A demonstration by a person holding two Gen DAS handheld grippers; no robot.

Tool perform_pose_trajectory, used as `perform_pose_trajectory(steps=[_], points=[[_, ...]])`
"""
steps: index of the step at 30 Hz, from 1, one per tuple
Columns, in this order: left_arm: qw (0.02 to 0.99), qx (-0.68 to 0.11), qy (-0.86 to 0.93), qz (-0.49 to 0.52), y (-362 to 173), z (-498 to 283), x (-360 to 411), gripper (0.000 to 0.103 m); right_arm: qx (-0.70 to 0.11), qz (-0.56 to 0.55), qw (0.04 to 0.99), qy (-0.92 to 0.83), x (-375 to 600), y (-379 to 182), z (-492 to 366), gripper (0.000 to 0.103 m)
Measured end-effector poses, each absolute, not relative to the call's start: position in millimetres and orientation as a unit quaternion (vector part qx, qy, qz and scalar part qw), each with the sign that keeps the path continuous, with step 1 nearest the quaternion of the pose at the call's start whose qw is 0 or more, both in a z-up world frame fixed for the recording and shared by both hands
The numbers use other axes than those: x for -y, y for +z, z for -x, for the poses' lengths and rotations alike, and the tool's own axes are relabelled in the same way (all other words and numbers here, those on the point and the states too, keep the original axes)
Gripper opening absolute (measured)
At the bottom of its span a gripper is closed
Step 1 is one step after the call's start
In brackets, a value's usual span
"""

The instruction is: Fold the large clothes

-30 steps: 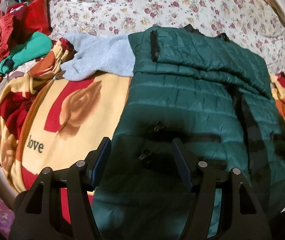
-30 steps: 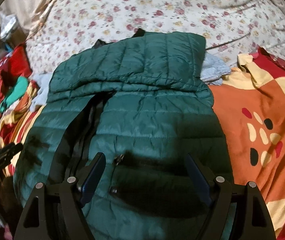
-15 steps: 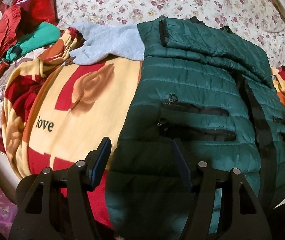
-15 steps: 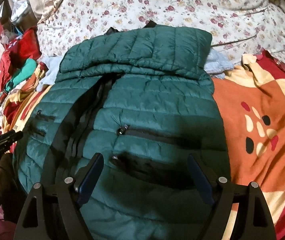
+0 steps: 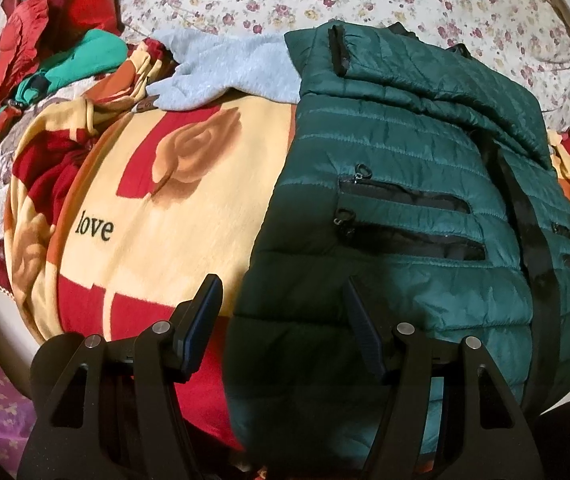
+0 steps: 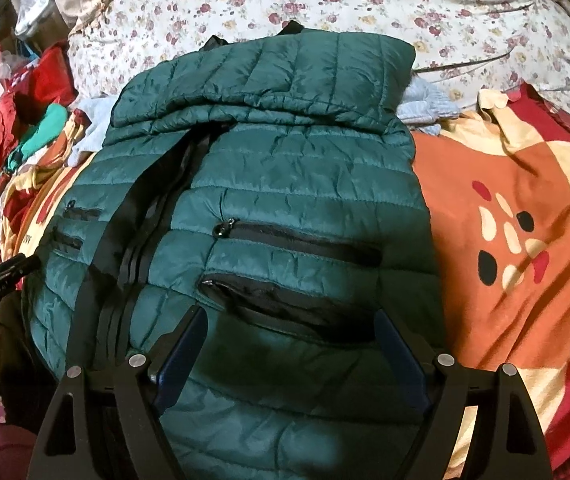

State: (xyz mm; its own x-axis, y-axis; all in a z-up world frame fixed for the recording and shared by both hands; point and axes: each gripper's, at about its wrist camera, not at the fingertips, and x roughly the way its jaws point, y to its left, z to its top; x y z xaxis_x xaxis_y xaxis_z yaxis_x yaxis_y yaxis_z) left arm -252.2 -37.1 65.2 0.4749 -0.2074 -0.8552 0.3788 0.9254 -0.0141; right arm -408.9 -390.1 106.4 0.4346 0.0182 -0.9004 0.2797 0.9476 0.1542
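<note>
Green jacket (image 6: 285,200) flat ahead of both wide, empty grippers: left (image 5: 281,296), right (image 6: 291,324). Blanket (image 5: 173,248) reads "love".

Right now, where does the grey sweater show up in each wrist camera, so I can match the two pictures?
Left wrist: the grey sweater lies upper centre, spread left of the green jacket and tucked under its edge.
Right wrist: only bits show, a pale patch at the jacket's upper right and another at its upper left.
Shared landmark: the jacket's folded top section, which the sweater sits behind in both views.
</note>
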Motion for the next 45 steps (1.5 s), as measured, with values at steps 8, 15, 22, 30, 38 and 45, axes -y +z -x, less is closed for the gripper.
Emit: perform_pose_trajectory(steps=[8, 15, 22, 30, 38, 45], points=[[0.837, -0.509, -0.190, -0.060, 62.0, 248.5, 26.6, 0.063, -0.547, -0.172, 0.816, -0.076, 399.2, 102.7, 415.8, 0.083], [0.813, -0.544, -0.206, 0.002, 59.8, 241.0, -2.6, 0.069, -0.569, -0.208, 0.791, -0.087, 429.9, 108.2, 433.6, 0.083], [0.793, -0.570, -0.215, 0.021, 43.6, 240.0, -11.2, 0.073, -0.608, -0.234, 0.751, -0.101, 453.0, 91.3, 457.4, 0.083], [0.770, -0.590, -0.242, 0.024, 35.4, 249.5, 0.1, 0.078, -0.603, -0.317, 0.732, -0.030, 443.4, 68.4, 479.2, 0.083], [0.767, -0.587, -0.259, 0.011, 41.6, 257.6, 8.5, 0.073, -0.563, -0.334, 0.755, 0.024, 424.9, 82.7, 479.5, 0.067], [0.771, -0.582, -0.259, -0.004, 43.4, 258.5, 15.5, 0.063, -0.571, -0.295, 0.765, 0.044, 405.6, 79.6, 456.7, 0.063]])
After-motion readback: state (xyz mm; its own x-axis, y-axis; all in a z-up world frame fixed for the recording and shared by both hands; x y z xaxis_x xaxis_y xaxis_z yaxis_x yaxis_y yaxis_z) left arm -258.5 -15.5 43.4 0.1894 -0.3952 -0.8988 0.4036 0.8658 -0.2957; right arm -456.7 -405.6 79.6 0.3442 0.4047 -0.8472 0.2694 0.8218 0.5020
